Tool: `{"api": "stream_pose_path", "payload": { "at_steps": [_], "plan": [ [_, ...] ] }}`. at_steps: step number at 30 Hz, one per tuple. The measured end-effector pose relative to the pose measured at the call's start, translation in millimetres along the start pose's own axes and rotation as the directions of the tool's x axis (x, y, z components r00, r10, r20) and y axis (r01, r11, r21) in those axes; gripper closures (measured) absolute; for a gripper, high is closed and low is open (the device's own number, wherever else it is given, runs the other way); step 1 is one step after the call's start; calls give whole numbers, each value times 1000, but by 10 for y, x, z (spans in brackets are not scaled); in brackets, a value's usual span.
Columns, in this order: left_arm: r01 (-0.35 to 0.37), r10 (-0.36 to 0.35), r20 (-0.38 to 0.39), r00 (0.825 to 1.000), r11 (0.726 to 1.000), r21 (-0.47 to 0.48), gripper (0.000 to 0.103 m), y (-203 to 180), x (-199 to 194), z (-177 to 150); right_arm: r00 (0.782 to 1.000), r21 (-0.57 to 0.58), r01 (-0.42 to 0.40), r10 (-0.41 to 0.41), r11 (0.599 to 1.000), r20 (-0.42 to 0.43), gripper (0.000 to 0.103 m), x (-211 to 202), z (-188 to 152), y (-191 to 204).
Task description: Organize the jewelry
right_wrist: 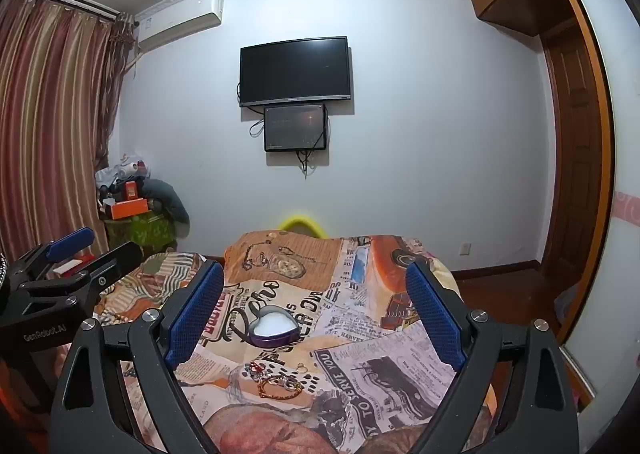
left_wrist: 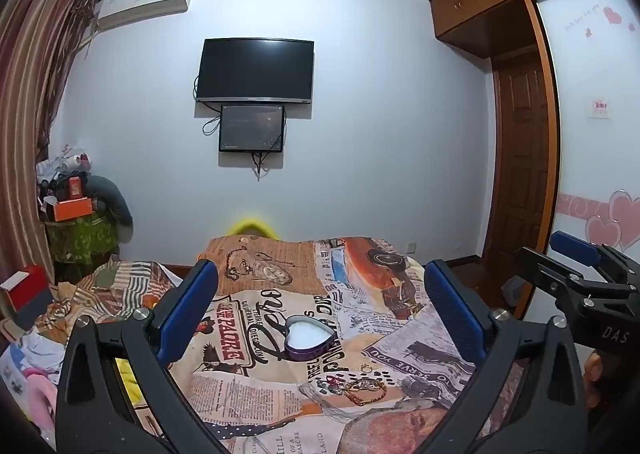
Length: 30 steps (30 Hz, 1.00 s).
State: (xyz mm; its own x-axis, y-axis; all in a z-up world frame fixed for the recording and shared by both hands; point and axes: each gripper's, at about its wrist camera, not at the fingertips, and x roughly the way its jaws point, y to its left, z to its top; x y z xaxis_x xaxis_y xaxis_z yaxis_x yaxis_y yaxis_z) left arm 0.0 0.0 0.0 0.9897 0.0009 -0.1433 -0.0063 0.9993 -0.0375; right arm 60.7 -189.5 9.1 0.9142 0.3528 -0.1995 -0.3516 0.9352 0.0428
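Jewelry lies in a small cluster on the newspaper-print bedspread in front of you: a gold chain bracelet stretched roughly left to right, its long axis across the view, a gold ring lying flat just behind it, and some small red-and-silver pieces touching the bracelet's left end, too small to identify. In the right wrist view the same bracelet and ring sit a little left of centre. Beyond the cluster, well apart, sits a purple heart-shaped tin, lid off, point of the heart aimed toward you and to the left; you see only a white lining inside, no pieces in it. Same tin in the right view. Your left gripper is spread wide, blue pads on either side of the tin and jewelry, holding nothing. Your right gripper is also spread wide and empty, hovering over the bedspread. Both are clear of the jewelry. Wall-mounted TV is on the far wall.
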Motion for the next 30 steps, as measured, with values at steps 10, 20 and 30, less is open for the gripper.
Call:
{"api": "stream_pose_path", "payload": {
  "at_steps": [10, 20, 30],
  "plan": [
    [-3, 3, -5, 1000, 1000, -8, 0, 21, -36, 39, 1000, 6, 0, 1, 1000, -6, 12, 3, 12, -4],
    [-14, 14, -18, 1000, 1000, -7, 0, 18, 34, -15, 1000, 6, -2, 2, 1000, -12, 12, -3, -17, -5],
    [-16, 16, -28, 999, 1000, -6, 0, 11, 55, -32, 1000, 7, -5, 5, 1000, -28, 12, 46, -74, 24]
  ]
}}
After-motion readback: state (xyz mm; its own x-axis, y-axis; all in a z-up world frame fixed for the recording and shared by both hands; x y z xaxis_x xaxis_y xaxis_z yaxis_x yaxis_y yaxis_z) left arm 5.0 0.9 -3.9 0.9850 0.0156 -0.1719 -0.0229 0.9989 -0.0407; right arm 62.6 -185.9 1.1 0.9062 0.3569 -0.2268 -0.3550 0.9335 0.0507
